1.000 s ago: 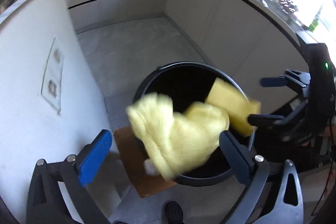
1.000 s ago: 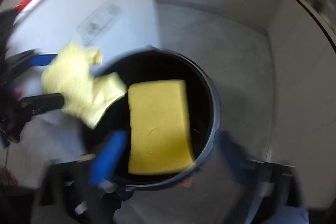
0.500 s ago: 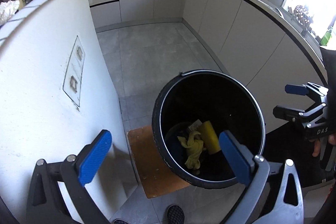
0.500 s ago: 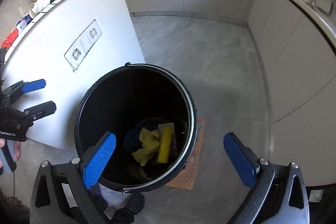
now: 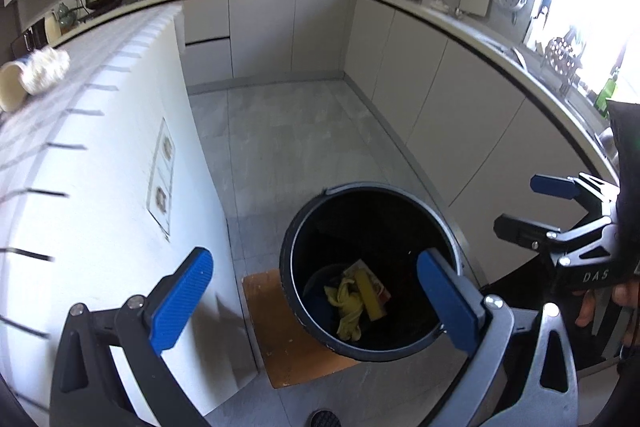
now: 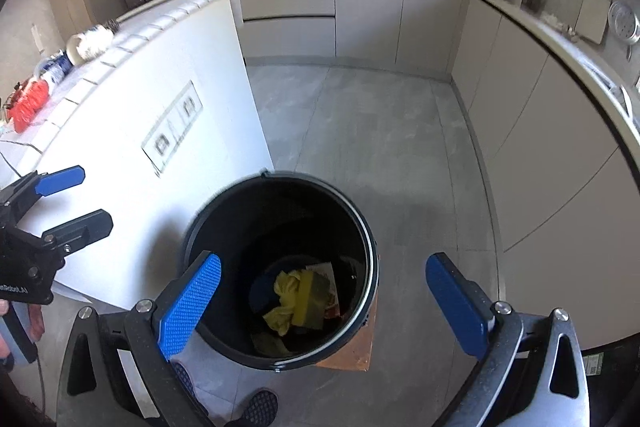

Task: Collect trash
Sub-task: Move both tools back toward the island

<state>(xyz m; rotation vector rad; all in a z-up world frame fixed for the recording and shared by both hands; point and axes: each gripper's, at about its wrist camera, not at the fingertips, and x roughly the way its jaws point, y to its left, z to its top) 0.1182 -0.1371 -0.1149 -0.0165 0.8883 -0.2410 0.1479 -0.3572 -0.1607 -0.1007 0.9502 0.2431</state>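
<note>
A black round trash bin (image 5: 370,191) (image 6: 368,227) stands on a brown board (image 5: 272,331) on the floor. At its bottom lie a yellow cloth (image 5: 346,307) (image 6: 282,301) and a yellow sponge (image 5: 370,295) (image 6: 310,297) with some printed packaging. My left gripper (image 5: 316,299) is open and empty above the bin; it also shows in the right wrist view (image 6: 74,197). My right gripper (image 6: 324,303) is open and empty above the bin; it also shows in the left wrist view (image 5: 528,205).
A white tiled counter (image 5: 80,147) (image 6: 140,87) stands left of the bin, with a roll-like item (image 5: 36,73) (image 6: 90,43) and red and blue things (image 6: 28,101) on top. Grey cabinets (image 5: 460,107) line the back and right. The person's shoe (image 6: 260,407) is below.
The yellow cloth and sponge dropped from the grippers into the bin. Both grippers, open and empty, have risen and tilted up, showing more of the kitchen.
</note>
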